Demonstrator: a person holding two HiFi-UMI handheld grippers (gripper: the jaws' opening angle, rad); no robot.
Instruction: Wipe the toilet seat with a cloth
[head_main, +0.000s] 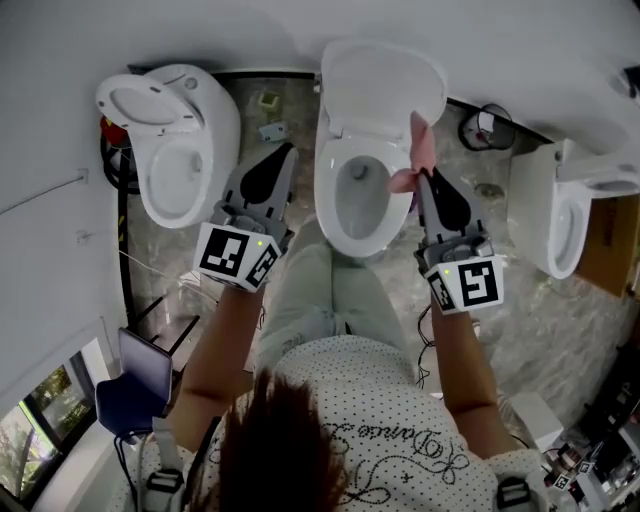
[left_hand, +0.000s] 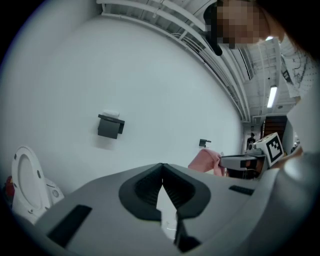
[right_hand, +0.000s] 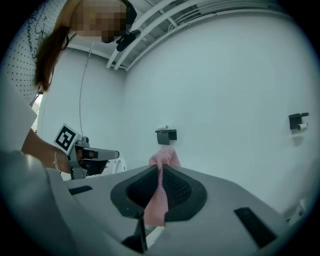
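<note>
— At left?
— The grey left gripper (head_main: 287, 150) is held empty, jaws pressed together, beside the white oval toilet seat (head_main: 328, 203).
— At right?
— A pink mesh cloth (head_main: 421, 148) is clamped in the right gripper (head_main: 421, 176), at the seat's right edge.

Glossy toilet seat (head_main: 327, 195), matt mesh-weave cloth (head_main: 423, 148)

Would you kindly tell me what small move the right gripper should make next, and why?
Probably tip the right gripper down so the pink cloth meets the right rim of the toilet seat. Its jaws clamp the cloth, yet its own view faces the wall, so the cloth seems held off the seat.
</note>
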